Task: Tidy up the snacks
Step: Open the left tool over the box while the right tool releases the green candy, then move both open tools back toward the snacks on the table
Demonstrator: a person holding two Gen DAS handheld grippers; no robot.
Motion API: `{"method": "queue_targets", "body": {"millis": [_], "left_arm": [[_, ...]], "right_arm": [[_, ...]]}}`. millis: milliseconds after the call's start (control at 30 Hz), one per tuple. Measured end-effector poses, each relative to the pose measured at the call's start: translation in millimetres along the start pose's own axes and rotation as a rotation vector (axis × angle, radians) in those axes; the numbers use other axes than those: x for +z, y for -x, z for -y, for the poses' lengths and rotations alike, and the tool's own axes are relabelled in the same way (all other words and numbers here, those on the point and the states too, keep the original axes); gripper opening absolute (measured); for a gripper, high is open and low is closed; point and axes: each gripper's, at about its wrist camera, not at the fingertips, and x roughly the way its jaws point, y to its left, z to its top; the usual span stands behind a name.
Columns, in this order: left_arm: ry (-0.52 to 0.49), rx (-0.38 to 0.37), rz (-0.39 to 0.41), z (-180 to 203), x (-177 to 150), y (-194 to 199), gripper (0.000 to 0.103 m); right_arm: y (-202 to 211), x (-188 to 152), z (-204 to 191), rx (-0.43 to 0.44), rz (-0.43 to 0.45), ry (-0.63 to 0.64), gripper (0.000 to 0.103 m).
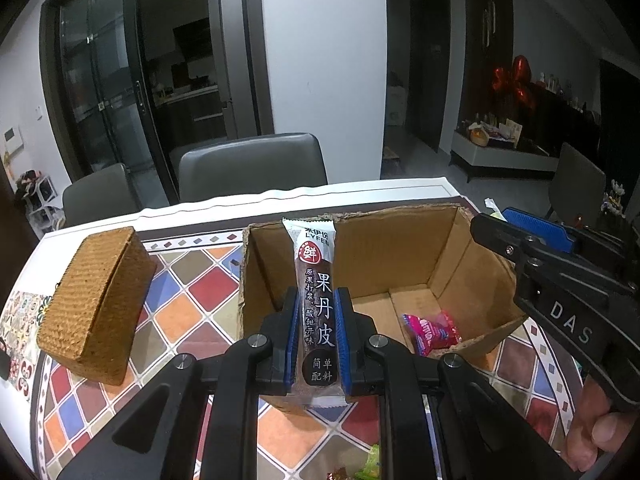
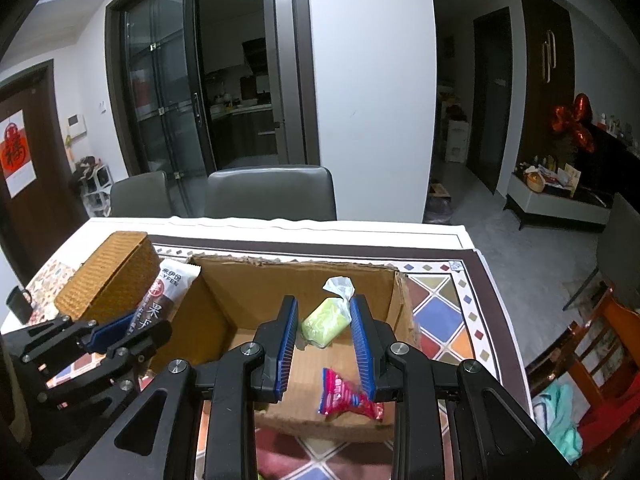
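Note:
My left gripper [image 1: 317,300] is shut on a long brown fruit-leather snack bar [image 1: 316,292], held upright over the near left part of an open cardboard box [image 1: 376,248]. A pink candy packet [image 1: 430,332] lies on the box floor. In the right wrist view my right gripper [image 2: 325,312] is open above the box [image 2: 280,288]. A green wrapped candy [image 2: 325,322] sits between its fingers, apart from both pads; I cannot tell if it is falling or resting. The pink packet [image 2: 346,398] lies below. The left gripper [image 2: 120,332] with the bar [image 2: 160,300] shows at left.
A woven brown basket box [image 1: 96,304] stands left of the cardboard box on the colourful tiled tablecloth [image 1: 192,300]. Grey chairs [image 1: 252,166] stand behind the table. More snack wrappers [image 1: 370,464] lie near the front edge. An orange chair [image 2: 600,360] is at right.

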Motion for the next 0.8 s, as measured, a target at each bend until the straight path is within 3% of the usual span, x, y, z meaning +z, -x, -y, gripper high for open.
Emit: {"method": "queue_targets", "body": {"millis": [200,300,367,433,533,800], "left_arm": [[0.001,0.007,-0.001,0.3,-1.1,-3.7,0.02],[-0.003,0.019,0.006,0.1,-0.9,-2.1,0.039],[-0.009,0.034,0.017,-0.3,-1.0,0.8,0.045],[-0.005,0.042,0.022,-2.1,-1.0,2.7,0.053],[0.005,0.054,0.03,-4.3,-1.7,6.9,0.06],[0.017,0.068,0.035,-6.7,-5.6,20.6,0.064]], "right_arm": [[-12.9,-3.1,3.1,0.009,-0.02,0.002,0.029],[-15.8,-4.1,2.8,0.011,-0.024,0.001,0.03],[-15.9,-3.5,3.1,0.008,-0.02,0.007,0.036],[-14.3,-3.0,4.2,-0.001,-0.01,0.007,0.053],[-10.3,-2.5,5.8,-0.014,0.004,0.003,0.067],[0.4,-5.1,4.5,-0.02,0.011,0.0,0.069]]}}
